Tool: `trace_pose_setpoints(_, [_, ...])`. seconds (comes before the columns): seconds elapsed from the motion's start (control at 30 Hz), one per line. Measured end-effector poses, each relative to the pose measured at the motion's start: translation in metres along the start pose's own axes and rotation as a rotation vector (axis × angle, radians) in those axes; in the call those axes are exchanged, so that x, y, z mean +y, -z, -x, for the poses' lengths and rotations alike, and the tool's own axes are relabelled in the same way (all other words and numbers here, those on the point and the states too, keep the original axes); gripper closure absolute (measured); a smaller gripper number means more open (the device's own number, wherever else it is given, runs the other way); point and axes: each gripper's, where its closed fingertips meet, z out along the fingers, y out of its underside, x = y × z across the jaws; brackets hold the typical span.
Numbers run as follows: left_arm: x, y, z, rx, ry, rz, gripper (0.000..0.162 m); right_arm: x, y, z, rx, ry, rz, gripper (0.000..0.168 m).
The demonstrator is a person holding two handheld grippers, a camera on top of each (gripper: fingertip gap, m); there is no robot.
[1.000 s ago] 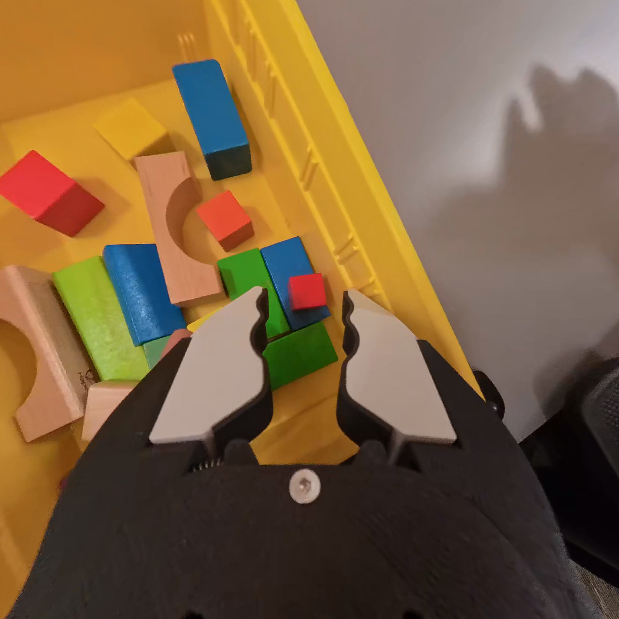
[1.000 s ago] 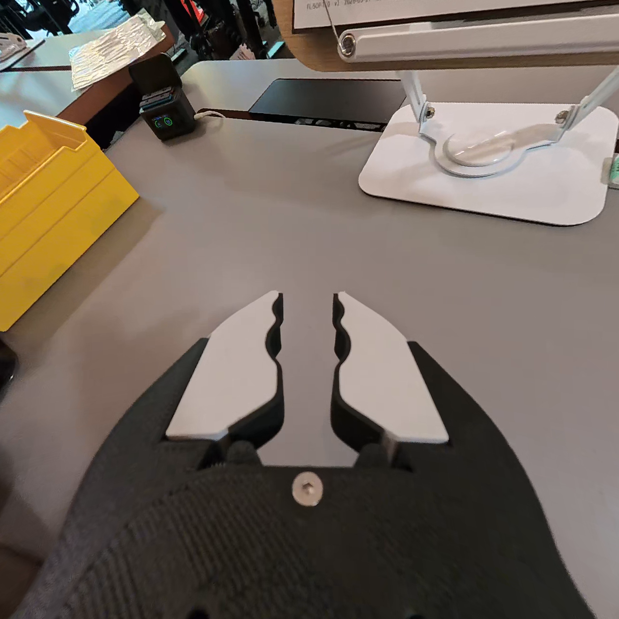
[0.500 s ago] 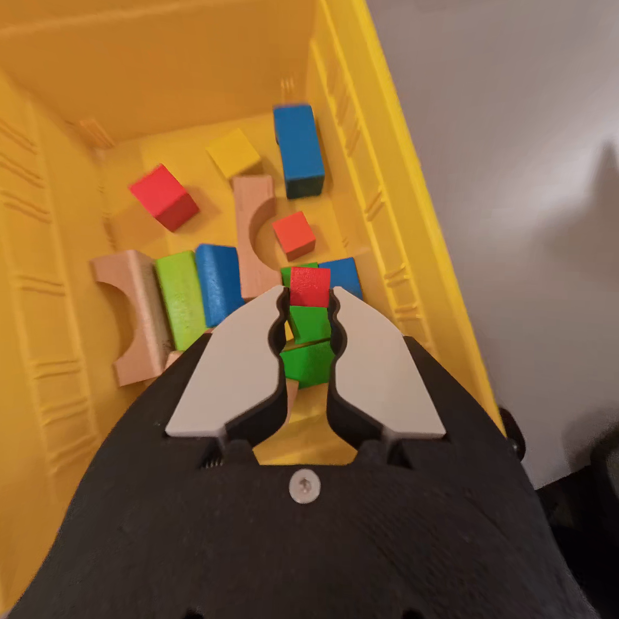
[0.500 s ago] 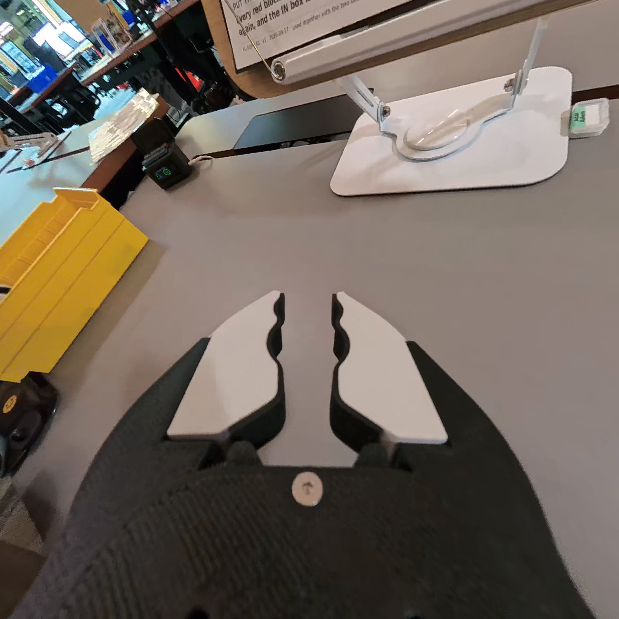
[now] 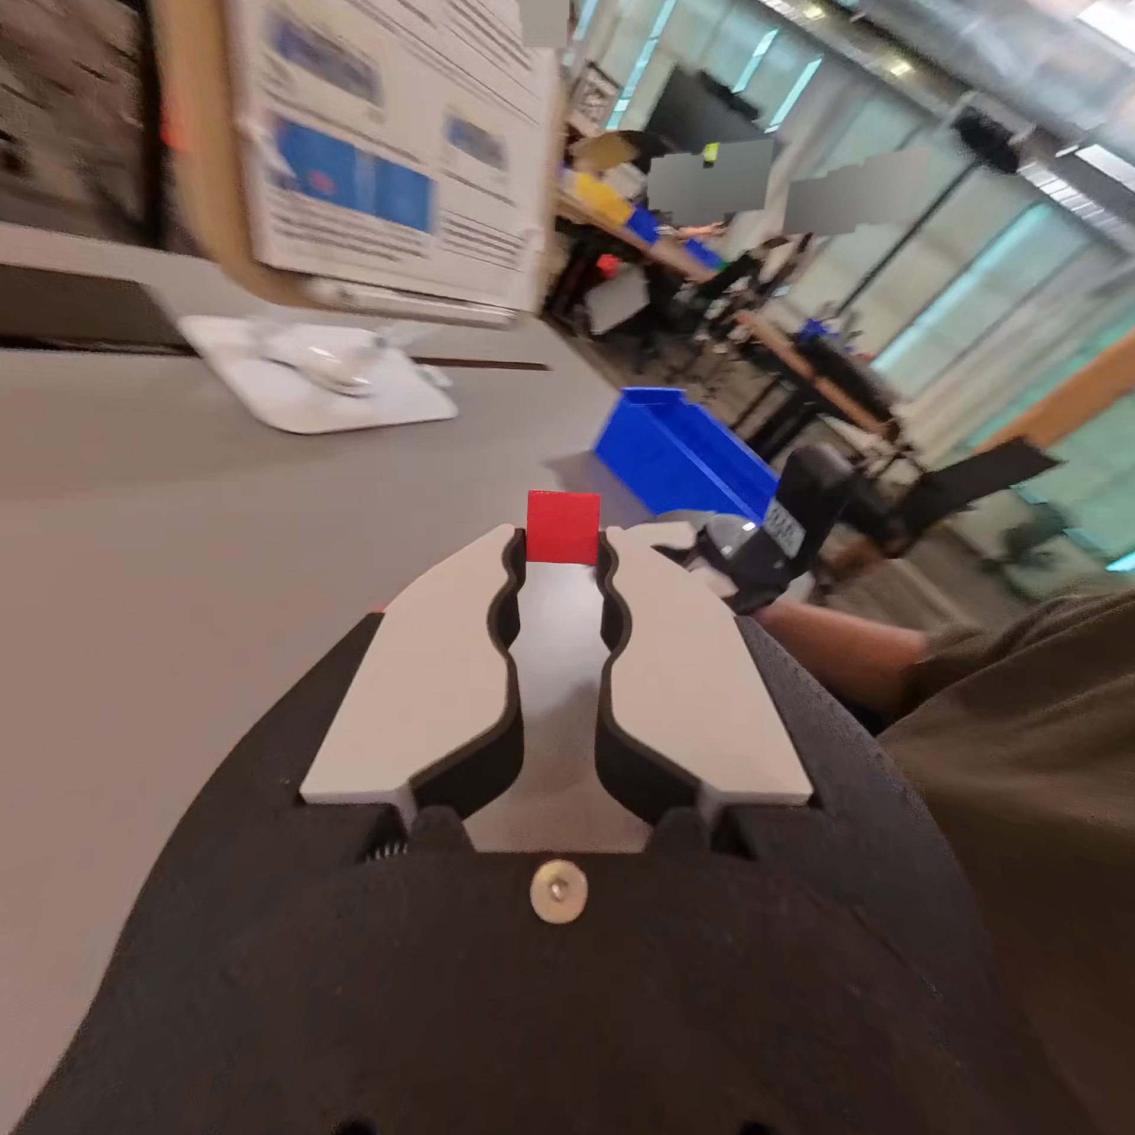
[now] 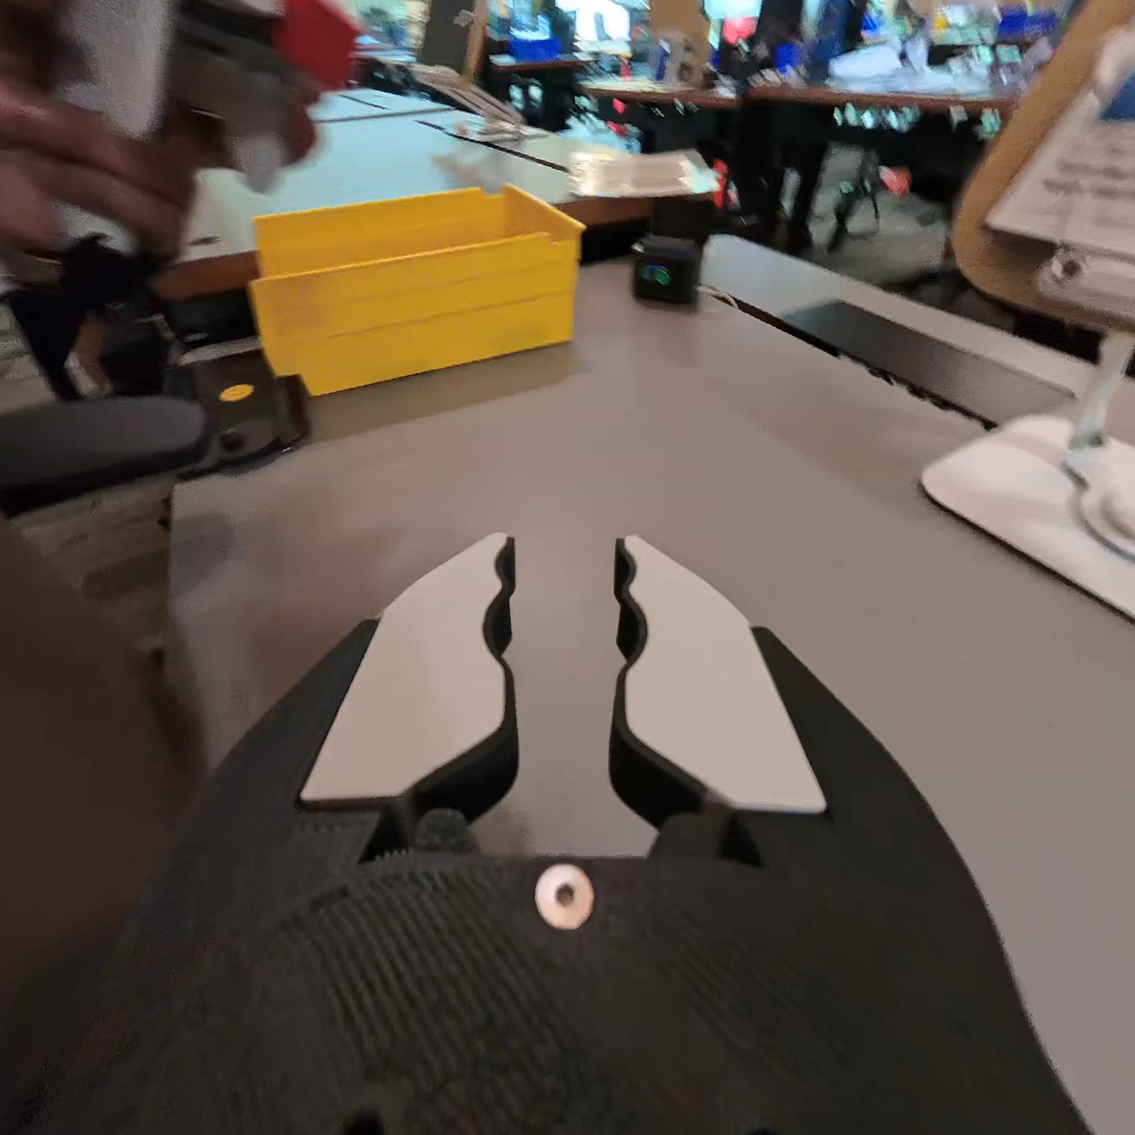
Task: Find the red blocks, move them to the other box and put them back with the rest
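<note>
My left gripper point(image 5: 562, 539) is shut on a small red block point(image 5: 563, 526) held at its fingertips, lifted above the grey table point(image 5: 184, 583). The blue box point(image 5: 675, 457) stands ahead and to the right of it, near the table's far right edge. My right gripper point(image 6: 562, 546) is open and empty, low over the table; it also shows in the left wrist view point(image 5: 731, 553). The yellow box point(image 6: 417, 288) stands at the far left in the right wrist view. The left gripper and red block point(image 6: 316, 37) appear blurred at the top left there.
A white stand base point(image 5: 319, 387) holding a board with paper sheets point(image 5: 393, 147) stands at the back of the table. A small black device point(image 6: 666, 273) sits right of the yellow box. A dark chair armrest point(image 6: 98, 436) lies by the table's left edge. About 15 centimetres separates my left fingertips from my right.
My left gripper closed on the small red block in the yellow box, lifted it out and swung right toward the blue box. My right gripper turned left, staying open.
</note>
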Motion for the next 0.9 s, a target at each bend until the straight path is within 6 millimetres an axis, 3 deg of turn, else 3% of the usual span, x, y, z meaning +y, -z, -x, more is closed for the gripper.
trace_pose_setpoints(0.1, [0.041,-0.064,-0.026,0.094,0.119,0.086,0.139,-0.005,0.021,0.023,-0.056,0.122,-0.054,0.146])
trace_pose_setpoints(0.17, [0.057,-0.096,-0.035,0.149,0.157,0.124,0.138,-0.017,0.037,0.024,-0.032,0.180,-0.092,0.142])
trace_pose_setpoints(0.23, [0.064,-0.122,-0.042,0.215,0.191,0.118,0.138,-0.026,0.051,0.014,0.031,0.181,-0.158,0.140])
trace_pose_setpoints(0.37, [0.080,-0.158,-0.049,0.322,0.292,0.137,0.139,-0.021,0.067,-0.015,0.125,0.157,-0.181,0.140])
trace_pose_setpoints(0.47, [0.099,-0.159,-0.056,0.418,0.369,0.170,0.139,-0.020,0.069,-0.022,0.142,0.128,-0.183,0.138])
trace_pose_setpoints(0.57, [0.113,-0.155,-0.056,0.456,0.437,0.203,0.139,-0.017,0.068,-0.016,0.140,0.116,-0.172,0.138])
trace_pose_setpoints(0.7, [0.101,-0.151,-0.062,0.583,0.584,0.194,0.139,-0.011,0.064,-0.009,0.159,0.154,-0.140,0.138])
trace_pose_setpoints(0.9, [0.103,-0.144,-0.060,0.611,0.587,0.216,0.139,-0.012,0.054,-0.010,0.169,0.136,-0.143,0.138])
